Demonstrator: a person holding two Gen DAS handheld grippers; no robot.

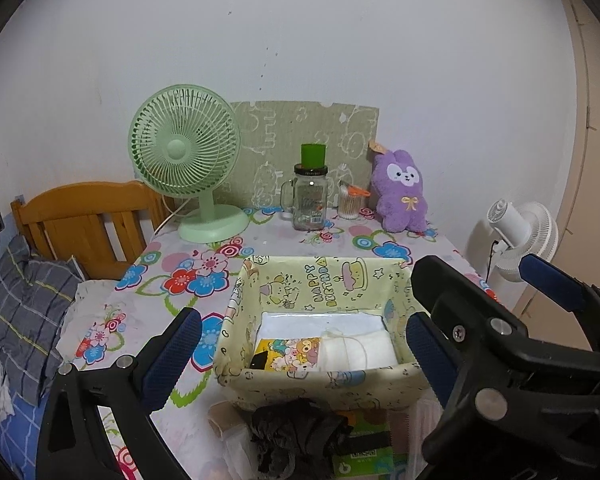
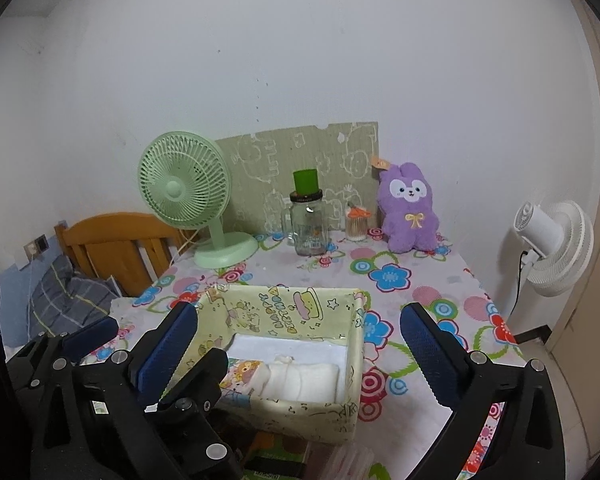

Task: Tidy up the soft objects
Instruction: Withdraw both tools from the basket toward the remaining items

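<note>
A pale yellow cartoon-print fabric box (image 1: 320,388) (image 2: 320,416) sits on the flowered table. Inside lie a rolled white cloth (image 1: 360,352) (image 2: 300,380) and a cartoon-print pouch (image 1: 288,354) (image 2: 242,376). A purple plush rabbit (image 1: 402,192) (image 2: 410,210) stands at the table's far right by the wall. My left gripper (image 1: 304,344) is open and empty, its fingers either side of the box. My right gripper (image 2: 300,344) is open and empty, just to the right of the left one and above the box's right side. A crumpled black cloth (image 1: 292,436) lies in front of the box.
A green desk fan (image 1: 188,160) (image 2: 188,196), a glass mug jar with a green cup on top (image 1: 310,196) (image 2: 309,216), and a cotton-swab pot (image 1: 350,202) (image 2: 357,224) stand along the back. A white floor fan (image 2: 552,248) is right of the table. A wooden headboard (image 1: 84,224) and bedding are on the left.
</note>
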